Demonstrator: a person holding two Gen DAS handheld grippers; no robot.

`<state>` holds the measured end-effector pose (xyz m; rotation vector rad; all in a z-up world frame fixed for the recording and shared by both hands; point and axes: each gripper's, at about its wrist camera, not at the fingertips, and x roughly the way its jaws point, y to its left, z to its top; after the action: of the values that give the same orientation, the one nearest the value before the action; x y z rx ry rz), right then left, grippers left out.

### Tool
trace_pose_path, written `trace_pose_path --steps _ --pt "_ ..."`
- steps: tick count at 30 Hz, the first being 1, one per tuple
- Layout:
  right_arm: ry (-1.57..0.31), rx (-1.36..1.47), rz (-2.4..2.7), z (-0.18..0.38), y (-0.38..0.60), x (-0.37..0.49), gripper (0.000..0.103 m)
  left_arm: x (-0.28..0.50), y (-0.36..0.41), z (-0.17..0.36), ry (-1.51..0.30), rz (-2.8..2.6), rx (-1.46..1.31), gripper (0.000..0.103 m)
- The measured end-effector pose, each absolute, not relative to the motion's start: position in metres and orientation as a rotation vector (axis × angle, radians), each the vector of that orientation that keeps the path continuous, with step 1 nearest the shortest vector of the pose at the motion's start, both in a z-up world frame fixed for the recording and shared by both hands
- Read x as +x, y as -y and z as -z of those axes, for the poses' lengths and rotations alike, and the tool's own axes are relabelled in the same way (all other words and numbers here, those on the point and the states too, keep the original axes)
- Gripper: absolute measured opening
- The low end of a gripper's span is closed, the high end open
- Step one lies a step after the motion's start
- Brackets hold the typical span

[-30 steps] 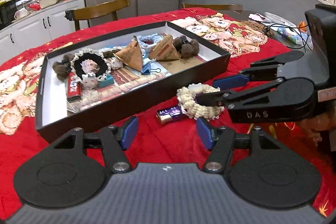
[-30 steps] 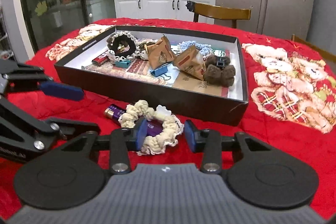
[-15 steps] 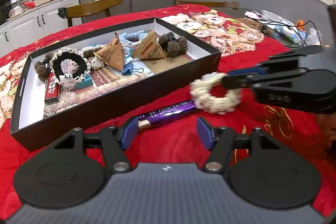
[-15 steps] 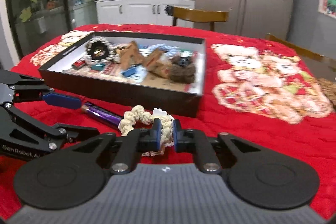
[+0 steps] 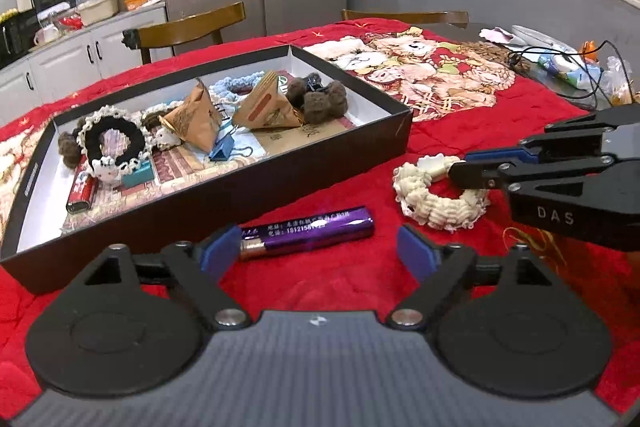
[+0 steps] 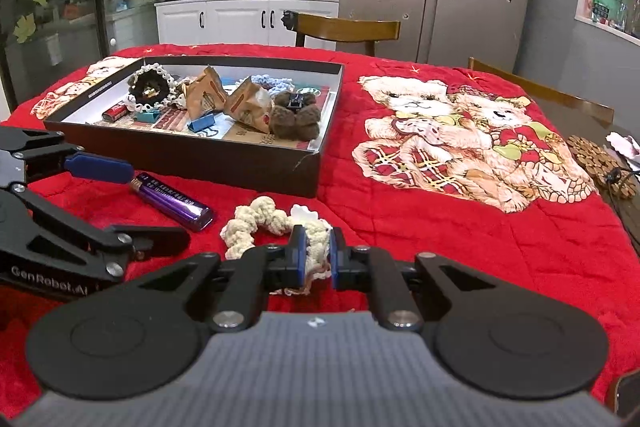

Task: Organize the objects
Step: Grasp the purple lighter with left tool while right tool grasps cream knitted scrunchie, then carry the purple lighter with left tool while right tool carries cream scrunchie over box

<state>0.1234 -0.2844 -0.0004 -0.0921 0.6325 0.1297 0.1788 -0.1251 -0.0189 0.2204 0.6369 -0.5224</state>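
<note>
A purple lighter (image 5: 310,231) lies on the red cloth just in front of the black box (image 5: 248,183). My left gripper (image 5: 322,251) is open, its pads on either side of the lighter's near end, not touching it. My right gripper (image 6: 316,259) is shut on a cream crocheted scrunchie (image 6: 256,221), right of the lighter (image 6: 174,203). It also shows in the left wrist view (image 5: 474,167), pinching the scrunchie (image 5: 432,201). The box (image 6: 248,163) holds scrunchies, paper packets, a blue binder clip, brown pompoms and a red lighter.
The red bear-print cloth (image 6: 460,131) covers the table. Wooden chairs (image 5: 188,29) stand behind the table. Cables and small items (image 5: 568,67) lie at the far right edge. A wooden coaster (image 6: 600,167) lies at the right.
My right gripper closed on the cream scrunchie and pulled it to the right, off the purple lighter. My left gripper moved closer to the lighter, still open.
</note>
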Motion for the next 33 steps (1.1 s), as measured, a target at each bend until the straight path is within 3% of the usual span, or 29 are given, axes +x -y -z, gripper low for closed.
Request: trace_pose_path --steps 10,13,21,24,27,29,33 --pt "-0.627 -0.052 -0.142 0.005 0.294 0.123 0.021 0.187 0.148 0.029 -0.646 0.399 0.256 0.091" --pt "-0.626 -0.042 -0.146 0.006 0.296 0.123 0.038 0.192 0.147 0.030 -0.668 0.387 0.217 0.091" --pt "-0.634 -0.060 -0.146 0.010 0.295 0.126 0.050 0.196 0.143 0.029 -0.680 0.384 0.172 0.084" --pt "-0.642 -0.063 -0.149 0.012 0.295 0.129 0.048 0.194 0.142 0.029 -0.679 0.388 0.171 0.084" --pt "-0.642 -0.068 -0.156 0.012 0.294 0.129 0.026 0.191 0.138 0.027 -0.679 0.397 0.162 0.084" --pt "-0.636 -0.071 -0.163 0.011 0.291 0.127 0.020 0.187 0.135 0.026 -0.676 0.401 0.159 0.084" --pt "-0.609 -0.078 -0.177 0.006 0.288 0.123 0.016 0.178 0.126 0.017 -0.652 0.399 0.150 0.084"
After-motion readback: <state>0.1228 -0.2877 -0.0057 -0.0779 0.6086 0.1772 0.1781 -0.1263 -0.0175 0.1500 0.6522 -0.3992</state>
